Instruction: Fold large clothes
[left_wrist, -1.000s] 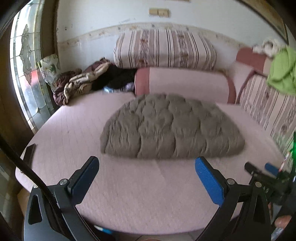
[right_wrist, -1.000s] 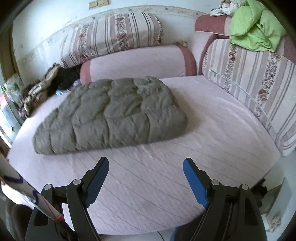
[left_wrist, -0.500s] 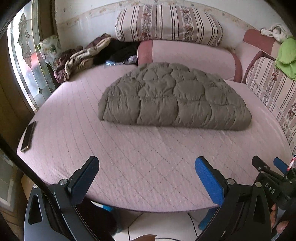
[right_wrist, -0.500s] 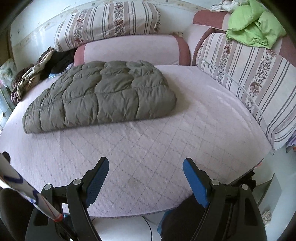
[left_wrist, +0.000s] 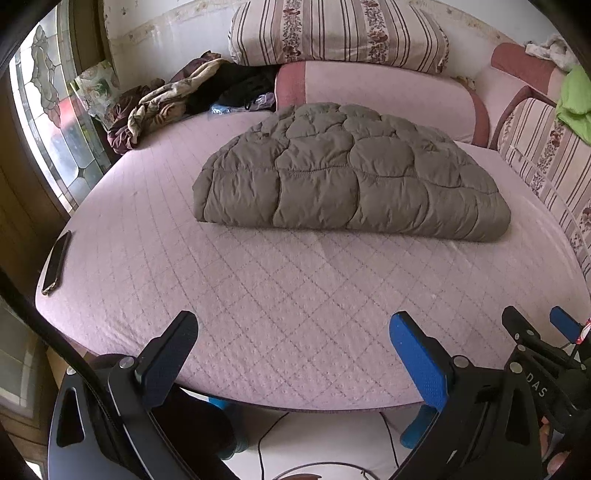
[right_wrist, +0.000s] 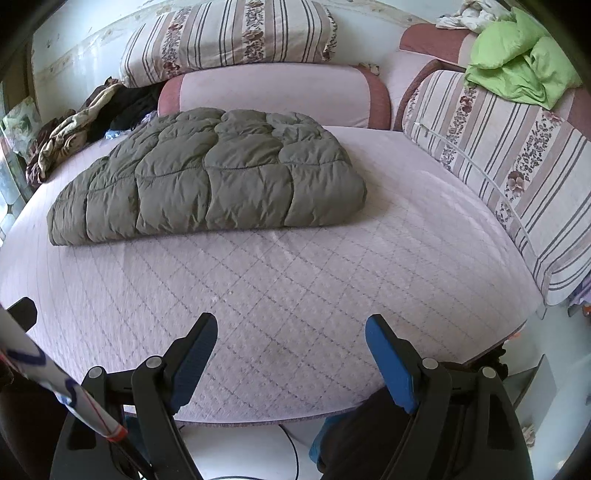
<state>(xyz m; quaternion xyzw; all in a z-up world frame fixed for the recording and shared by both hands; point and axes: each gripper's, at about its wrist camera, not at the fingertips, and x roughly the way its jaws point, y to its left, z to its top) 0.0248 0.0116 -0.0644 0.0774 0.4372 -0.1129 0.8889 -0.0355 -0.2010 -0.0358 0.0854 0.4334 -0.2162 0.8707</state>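
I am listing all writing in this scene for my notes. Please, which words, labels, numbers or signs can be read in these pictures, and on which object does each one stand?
"DAS": white letters on the black body of the right gripper, at the right edge of the left wrist view; the letters may be part of a longer word.
No other readable text: the quilted jacket, the phone and the striped cushion show none.

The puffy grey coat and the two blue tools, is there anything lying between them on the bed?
No, just bare pink quilted bed cover. Both wrist views show that stretch between the coat and each open tool, left and right.
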